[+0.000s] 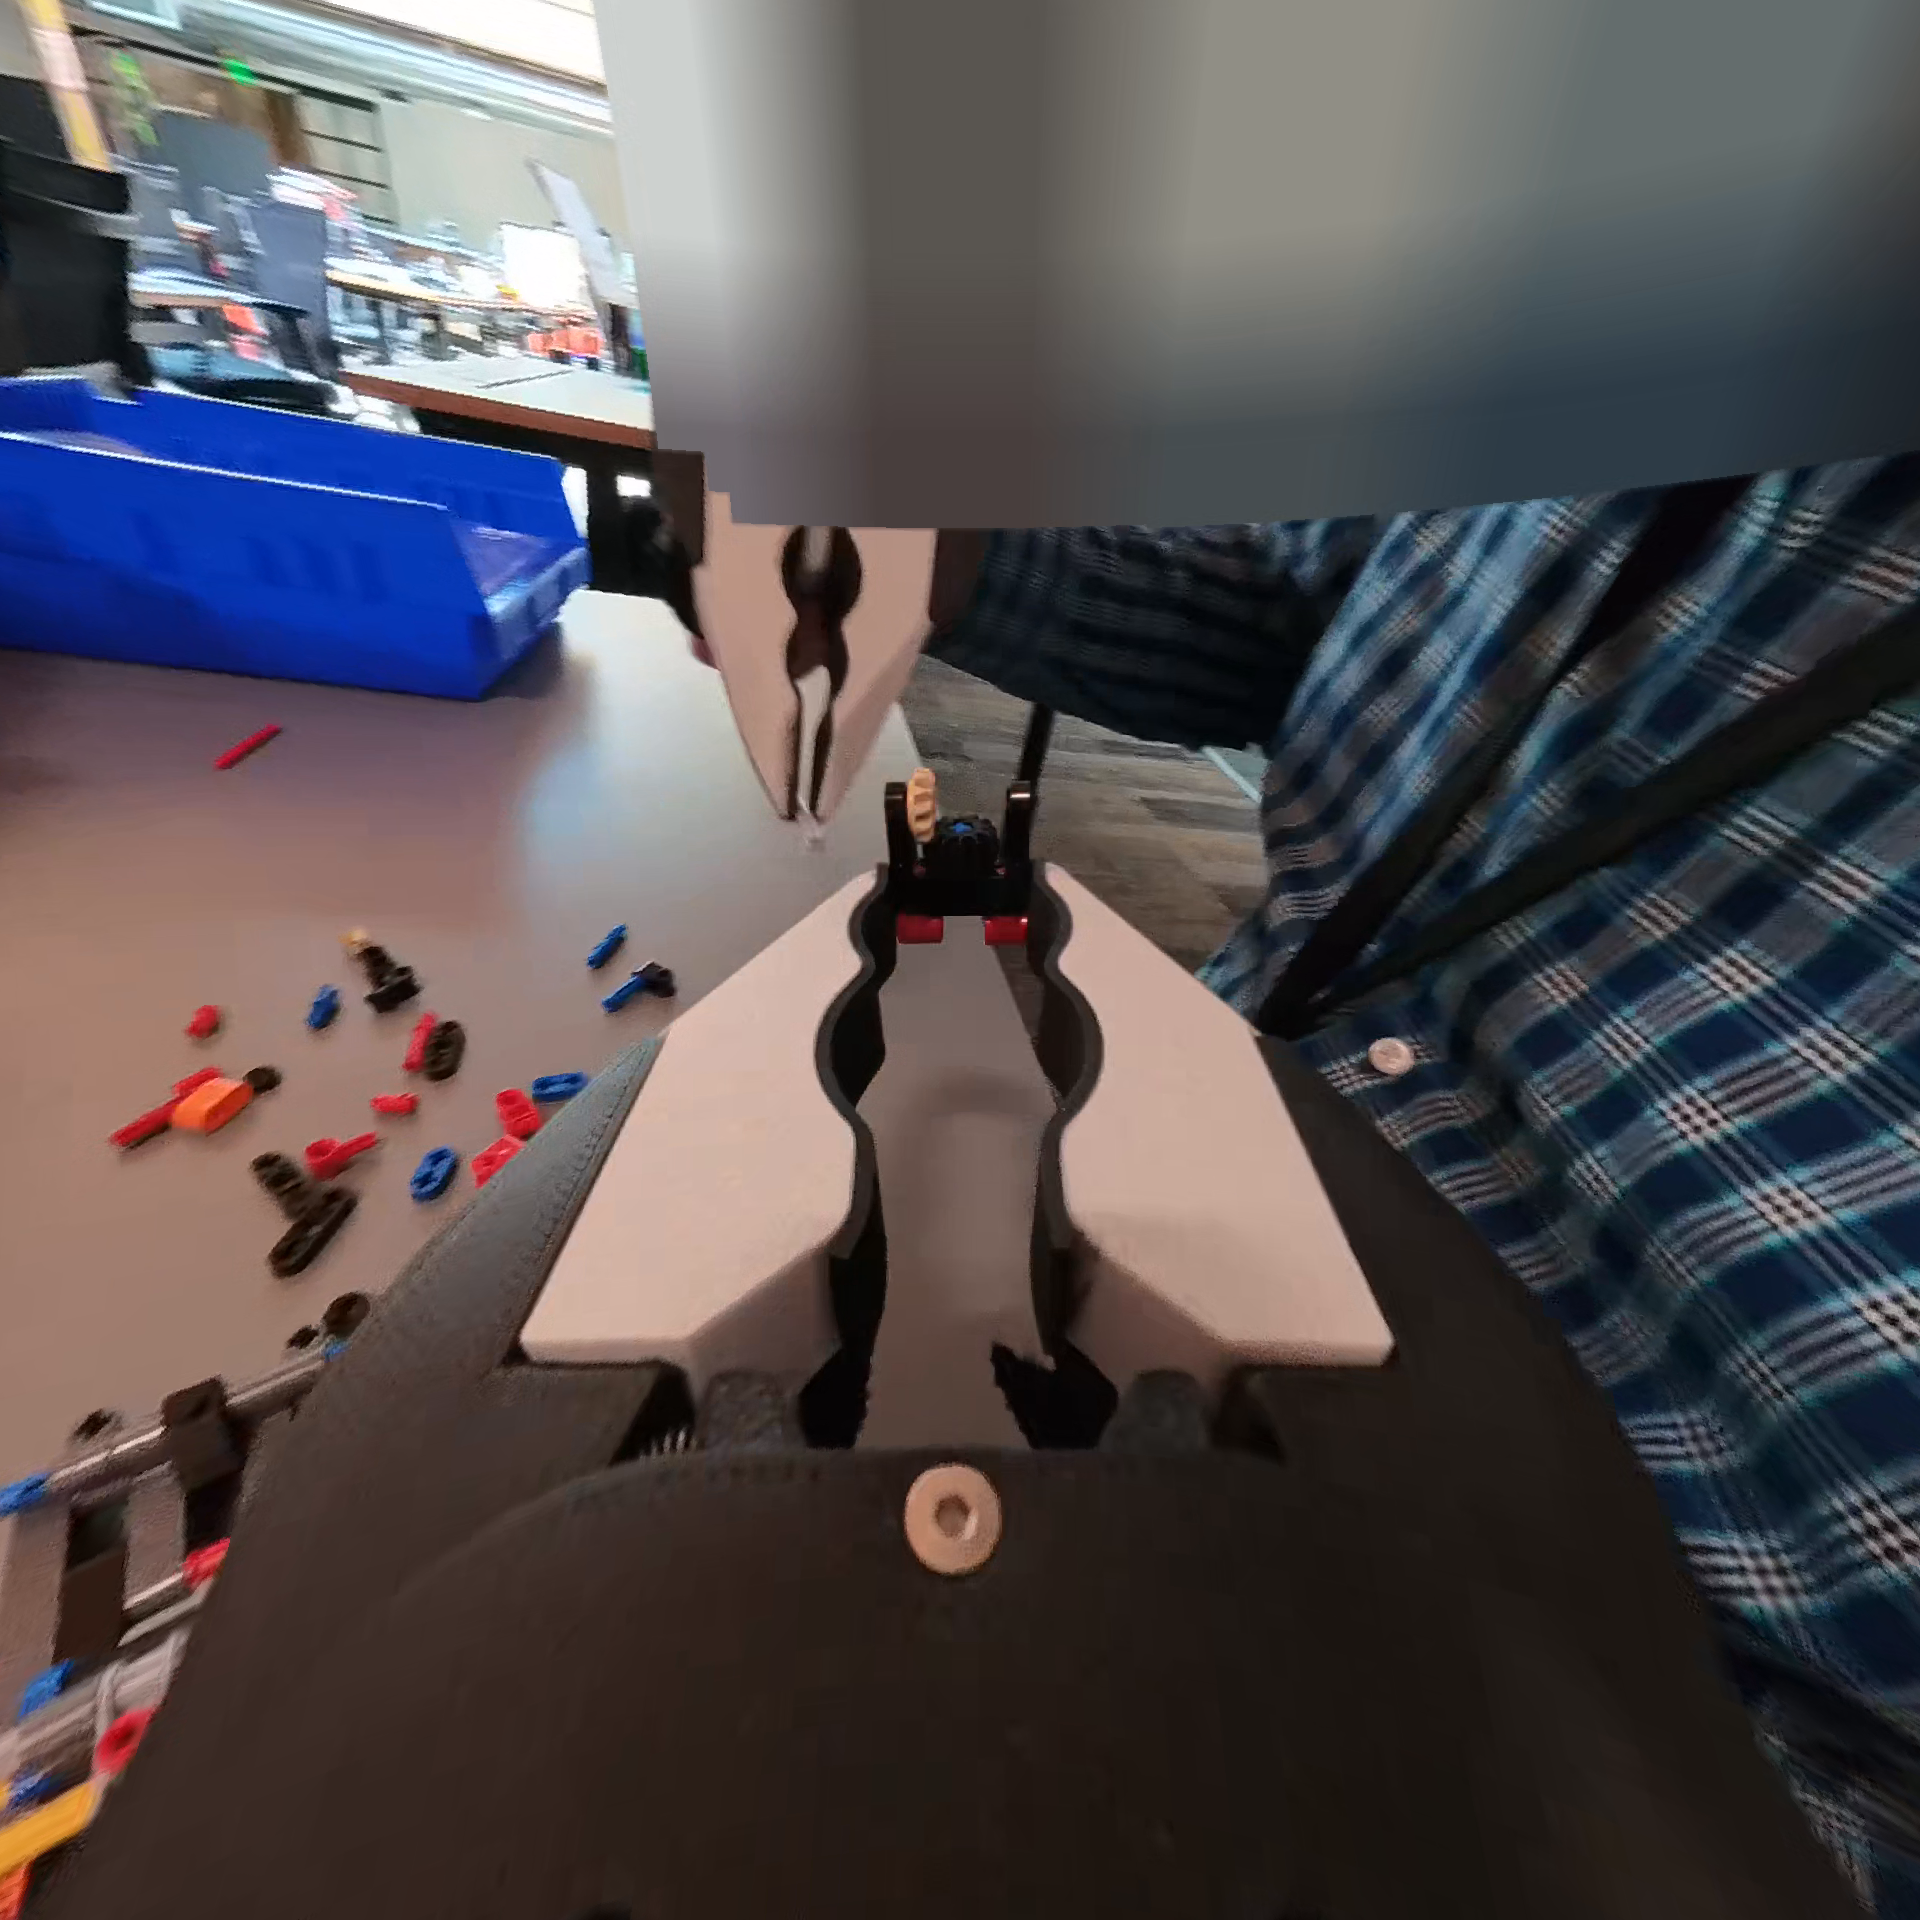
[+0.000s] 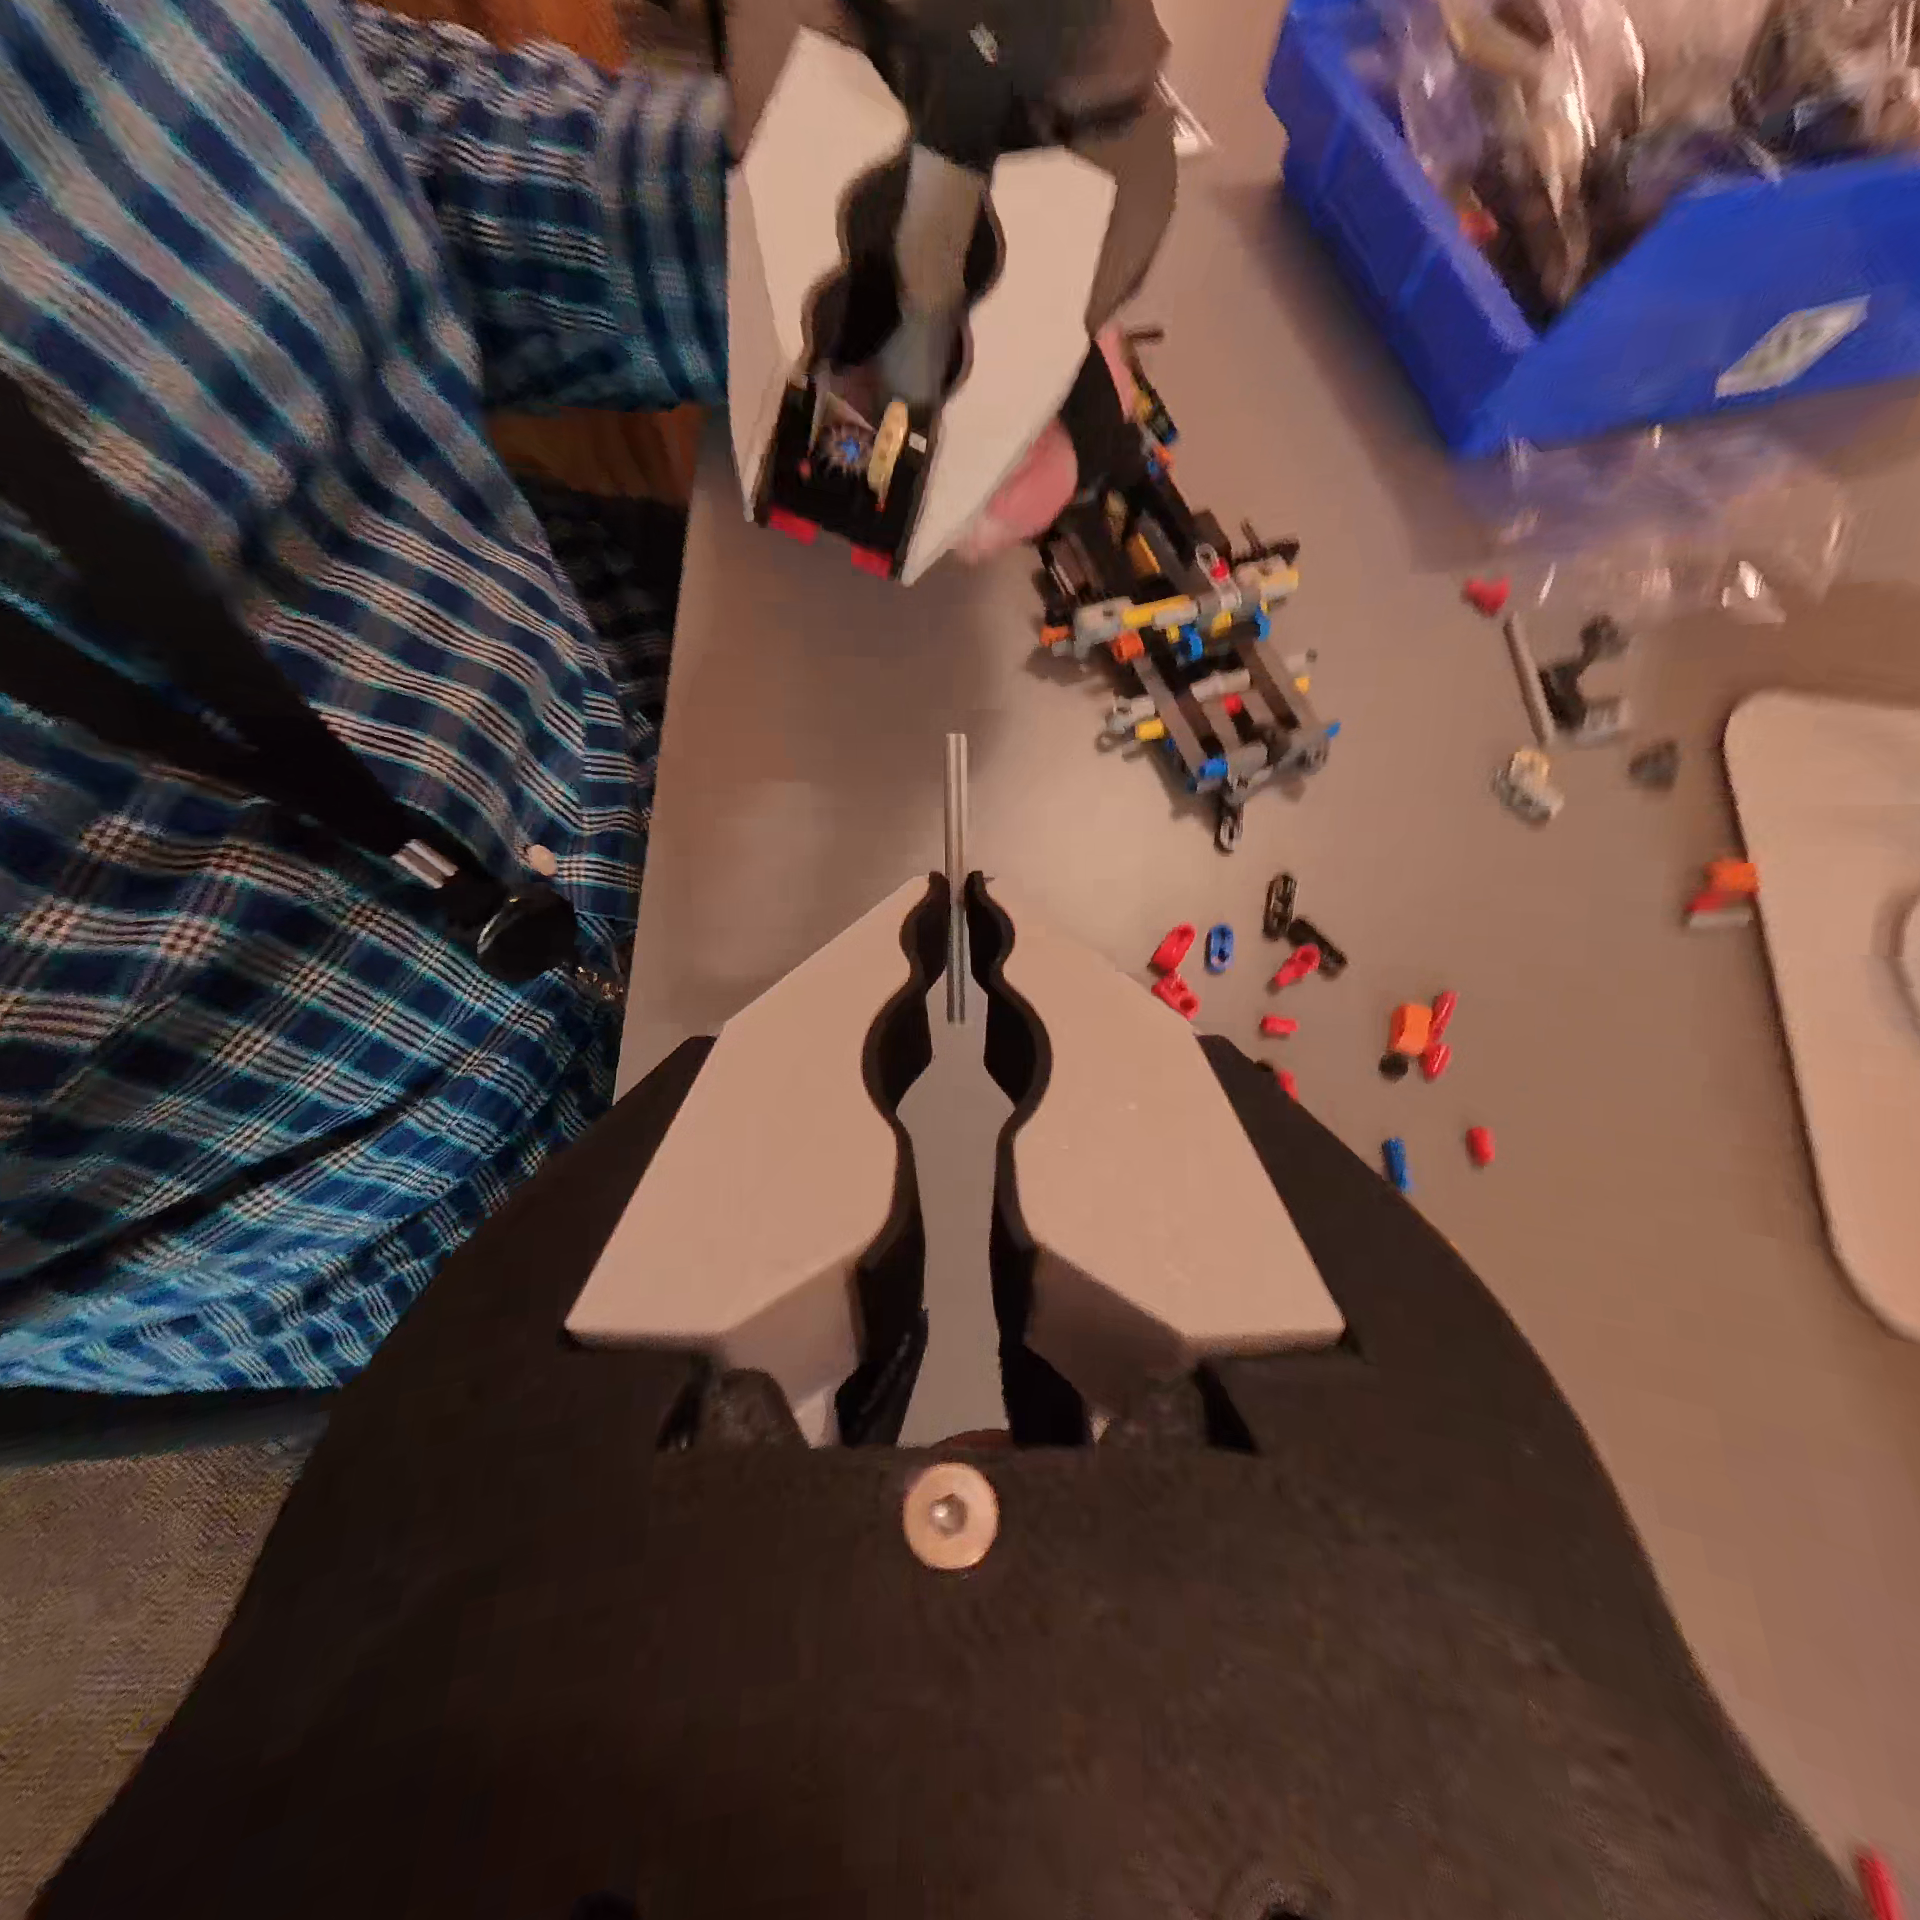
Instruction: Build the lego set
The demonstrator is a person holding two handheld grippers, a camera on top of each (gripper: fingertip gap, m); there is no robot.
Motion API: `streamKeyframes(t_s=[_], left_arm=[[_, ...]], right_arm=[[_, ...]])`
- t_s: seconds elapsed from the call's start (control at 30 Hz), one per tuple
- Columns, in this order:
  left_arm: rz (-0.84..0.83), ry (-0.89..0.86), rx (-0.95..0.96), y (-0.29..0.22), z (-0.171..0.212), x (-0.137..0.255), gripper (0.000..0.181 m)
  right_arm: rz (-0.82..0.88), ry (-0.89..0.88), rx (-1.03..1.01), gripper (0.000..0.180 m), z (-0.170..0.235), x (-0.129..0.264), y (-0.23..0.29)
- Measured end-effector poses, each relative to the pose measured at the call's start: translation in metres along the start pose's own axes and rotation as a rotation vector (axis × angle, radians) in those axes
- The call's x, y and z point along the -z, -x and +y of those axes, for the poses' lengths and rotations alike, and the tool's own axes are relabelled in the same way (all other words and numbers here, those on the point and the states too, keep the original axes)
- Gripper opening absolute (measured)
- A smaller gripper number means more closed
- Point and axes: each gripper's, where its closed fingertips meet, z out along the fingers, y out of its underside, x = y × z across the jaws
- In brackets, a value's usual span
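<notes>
Starting at the left of the left wrist view: a blue bin (image 1: 260,540) sits at the back of the desk (image 1: 499,852), with loose red, blue and black pieces (image 1: 343,1091) scattered in front of it. The left claw (image 1: 961,883) is partly open and clamped on a small black sub-assembly (image 1: 956,868) with red ends and a tan gear, held up off the desk edge. The right claw (image 1: 805,816) hangs just beside it, tips almost together.

The right wrist view adds stuff: the right claw (image 2: 958,883) is pinching a thin grey axle (image 2: 956,810), and the bigger half-built chassis (image 2: 1195,644) sits mid-desk. There's a label on the bin (image 2: 1558,312), too blurry to read.
</notes>
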Motion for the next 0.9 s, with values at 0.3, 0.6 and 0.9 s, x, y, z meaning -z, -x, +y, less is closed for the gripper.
streamKeyframes(t_s=[0.3, 0.6, 0.9], left_arm=[[0.197, -0.012, 0.029, -0.021, -0.012, 0.001, 0.023], [0.337, -0.044, 0.109, -0.026, -0.019, 0.005, 0.023], [0.398, -0.063, 0.137, -0.029, -0.017, 0.004, 0.023]], right_arm=[[-0.193, -0.109, 0.224, 0.0, -0.041, 0.002, 0.007], [-0.3, -0.195, 0.298, 0.0, -0.052, 0.0, 0.01], [-0.341, -0.238, 0.33, 0.0, -0.06, -0.002, 0.013]])
